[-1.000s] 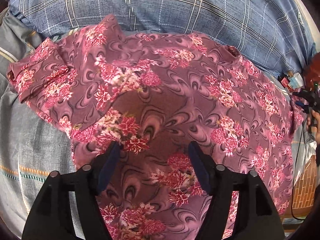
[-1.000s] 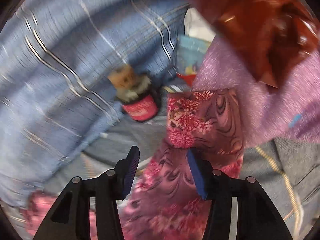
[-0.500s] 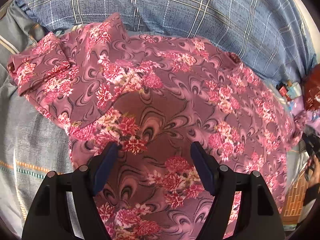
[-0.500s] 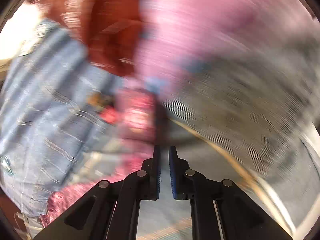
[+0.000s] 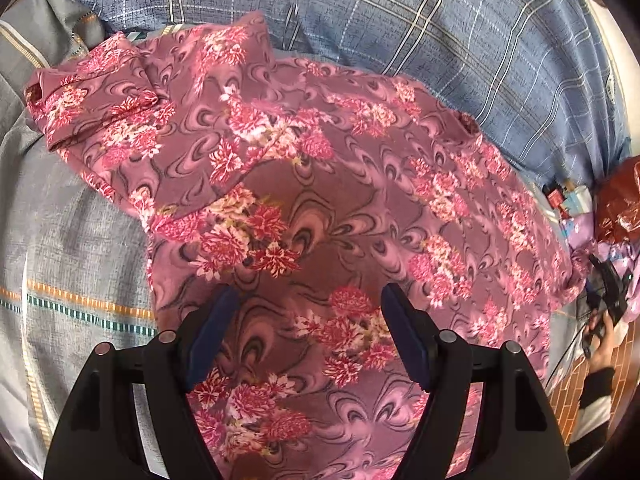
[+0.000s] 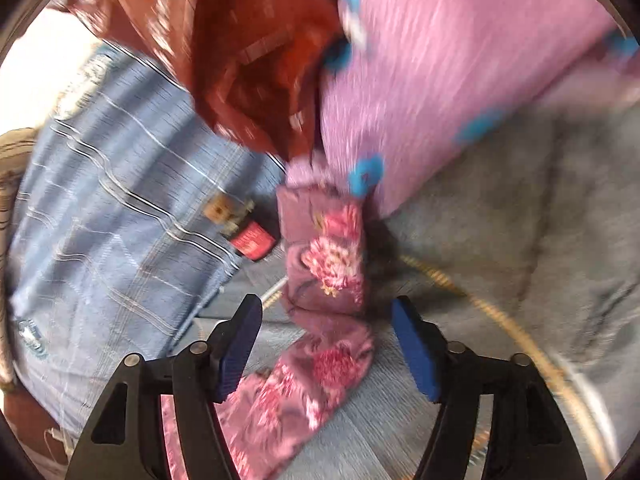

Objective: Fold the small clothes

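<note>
A mauve garment with pink flowers (image 5: 320, 184) lies spread on the bed, one sleeve folded in at the upper left (image 5: 92, 100). My left gripper (image 5: 308, 320) is open and hovers over the garment's lower middle, holding nothing. In the right wrist view, the garment's other sleeve (image 6: 324, 264) lies on the grey sheet between the open fingers of my right gripper (image 6: 326, 332). The right gripper holds nothing. The right gripper also shows small at the right edge of the left wrist view (image 5: 608, 288).
A blue plaid pillow (image 5: 440, 20) lies behind the garment. A grey striped sheet (image 5: 60, 260) covers the bed. A lilac cloth with blue dots (image 6: 460, 60), a red-brown plastic bag (image 6: 248, 48) and a small red-labelled bottle (image 6: 244, 232) lie beside the sleeve.
My right gripper went from open to shut and has opened wide again, now over the sleeve end. The left gripper pulled back a little and stays open.
</note>
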Action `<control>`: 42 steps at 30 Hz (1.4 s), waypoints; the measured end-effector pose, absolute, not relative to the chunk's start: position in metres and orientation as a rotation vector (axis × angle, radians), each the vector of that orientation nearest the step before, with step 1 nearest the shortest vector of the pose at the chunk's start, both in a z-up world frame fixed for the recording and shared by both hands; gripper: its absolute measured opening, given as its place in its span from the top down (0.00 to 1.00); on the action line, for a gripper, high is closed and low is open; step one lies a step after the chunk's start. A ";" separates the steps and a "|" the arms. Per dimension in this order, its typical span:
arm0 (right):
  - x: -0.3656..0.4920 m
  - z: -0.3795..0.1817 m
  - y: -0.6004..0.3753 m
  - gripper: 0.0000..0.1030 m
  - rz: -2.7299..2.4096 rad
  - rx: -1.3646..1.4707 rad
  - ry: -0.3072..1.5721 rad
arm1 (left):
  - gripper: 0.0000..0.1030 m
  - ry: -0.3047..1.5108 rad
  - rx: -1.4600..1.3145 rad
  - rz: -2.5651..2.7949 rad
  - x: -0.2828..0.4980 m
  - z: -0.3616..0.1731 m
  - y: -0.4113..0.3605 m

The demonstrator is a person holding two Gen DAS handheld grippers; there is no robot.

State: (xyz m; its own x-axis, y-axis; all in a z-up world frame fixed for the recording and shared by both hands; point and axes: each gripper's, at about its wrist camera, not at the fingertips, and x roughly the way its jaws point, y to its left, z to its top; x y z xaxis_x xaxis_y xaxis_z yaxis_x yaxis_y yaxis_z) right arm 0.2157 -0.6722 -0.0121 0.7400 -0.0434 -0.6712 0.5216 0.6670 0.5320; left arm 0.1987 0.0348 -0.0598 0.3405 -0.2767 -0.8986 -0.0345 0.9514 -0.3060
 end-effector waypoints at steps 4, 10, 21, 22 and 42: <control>0.212 -0.001 -0.665 0.92 -0.335 0.740 0.589 | 0.27 1.215 -0.279 -0.158 0.196 -0.060 0.034; 0.184 0.026 -0.679 0.92 -0.426 0.624 0.556 | 0.27 1.209 -0.224 -0.132 0.193 -0.060 0.024; 0.191 0.088 -0.595 0.92 -0.304 0.438 0.541 | 0.27 1.162 -0.254 -0.224 0.189 -0.054 0.030; 0.194 0.095 -0.579 0.92 -0.275 0.412 0.538 | 0.27 1.146 -0.261 -0.237 0.189 -0.052 0.032; 0.263 0.053 -0.282 0.92 0.198 0.256 0.735 | 0.27 0.864 -0.206 -0.240 0.181 -0.029 0.078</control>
State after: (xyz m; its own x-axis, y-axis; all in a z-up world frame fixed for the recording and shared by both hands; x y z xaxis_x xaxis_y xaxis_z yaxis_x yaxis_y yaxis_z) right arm 0.2630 -0.2818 0.0529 0.7256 0.2665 -0.6344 -0.0884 0.9504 0.2982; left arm 0.1814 0.0780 -0.0291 0.6251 -0.2908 -0.7243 0.1246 0.9533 -0.2752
